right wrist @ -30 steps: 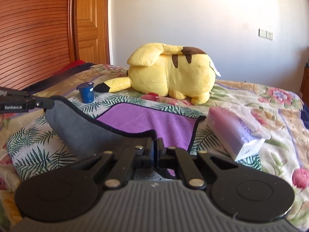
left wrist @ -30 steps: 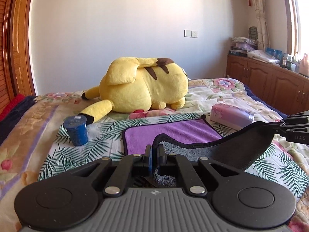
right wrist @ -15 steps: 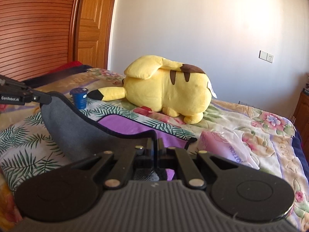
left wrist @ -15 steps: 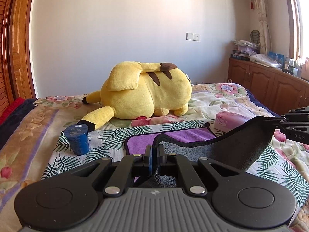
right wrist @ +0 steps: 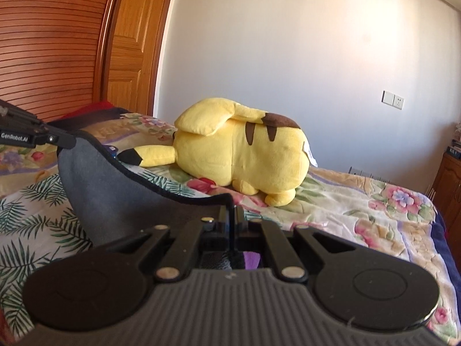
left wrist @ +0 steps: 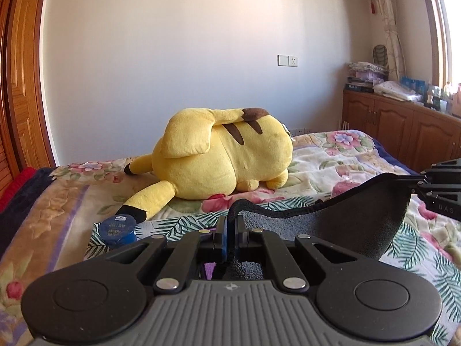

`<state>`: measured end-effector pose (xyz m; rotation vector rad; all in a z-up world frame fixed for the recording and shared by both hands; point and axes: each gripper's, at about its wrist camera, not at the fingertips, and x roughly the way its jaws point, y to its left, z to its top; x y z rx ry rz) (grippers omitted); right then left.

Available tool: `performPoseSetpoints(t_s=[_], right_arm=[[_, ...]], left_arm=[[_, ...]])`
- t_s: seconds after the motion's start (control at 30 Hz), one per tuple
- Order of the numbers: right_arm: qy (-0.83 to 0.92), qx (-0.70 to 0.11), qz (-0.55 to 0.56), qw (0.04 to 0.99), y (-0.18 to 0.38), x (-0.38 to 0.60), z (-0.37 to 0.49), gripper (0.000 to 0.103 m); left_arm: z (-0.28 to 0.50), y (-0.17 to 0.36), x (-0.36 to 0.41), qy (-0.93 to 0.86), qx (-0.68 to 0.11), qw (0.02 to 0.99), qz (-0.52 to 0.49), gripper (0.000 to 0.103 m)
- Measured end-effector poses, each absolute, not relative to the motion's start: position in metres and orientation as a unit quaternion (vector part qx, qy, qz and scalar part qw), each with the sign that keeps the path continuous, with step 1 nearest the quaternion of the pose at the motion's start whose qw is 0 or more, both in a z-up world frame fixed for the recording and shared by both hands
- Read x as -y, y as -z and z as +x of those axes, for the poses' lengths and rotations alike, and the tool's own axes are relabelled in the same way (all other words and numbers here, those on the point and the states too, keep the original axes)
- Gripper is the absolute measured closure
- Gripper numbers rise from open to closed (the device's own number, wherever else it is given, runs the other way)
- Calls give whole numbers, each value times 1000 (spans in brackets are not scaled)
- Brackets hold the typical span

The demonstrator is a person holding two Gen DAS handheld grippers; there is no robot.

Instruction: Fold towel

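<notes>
The towel (left wrist: 354,225) is grey on its underside and purple on top, with a black hem. It hangs in a curve between my two grippers above the bed. My left gripper (left wrist: 229,225) is shut on one towel corner. My right gripper (right wrist: 231,216) is shut on the other corner, and it shows at the right edge of the left wrist view (left wrist: 440,184). In the right wrist view the towel (right wrist: 115,196) sags toward the left gripper (right wrist: 37,138). A sliver of purple shows below the jaws.
A big yellow plush toy (left wrist: 222,158) lies on the floral bedspread (left wrist: 331,158) just beyond the towel. A blue cup (left wrist: 118,230) stands at the left. Wooden cabinets (left wrist: 403,132) stand at the right, a wooden door (right wrist: 132,43) at the left.
Both grippers have risen with the towel's near edge and moved forward toward the plush toy. The purple face and the pink tissue pack have dropped out of view.
</notes>
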<state>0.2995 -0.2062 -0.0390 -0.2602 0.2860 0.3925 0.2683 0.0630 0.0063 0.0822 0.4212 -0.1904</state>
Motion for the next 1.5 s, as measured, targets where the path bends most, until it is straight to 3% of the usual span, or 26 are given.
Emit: performPoseSetpoints(t_s=[0.77, 1.5], right_arm=[[-167, -121, -132, 970, 26, 204, 355, 100], [-155, -168, -152, 962, 105, 202, 412, 100]], left_arm=[[326, -29, -54, 78, -191, 977, 61, 103], [395, 66, -63, 45, -231, 970, 53, 103]])
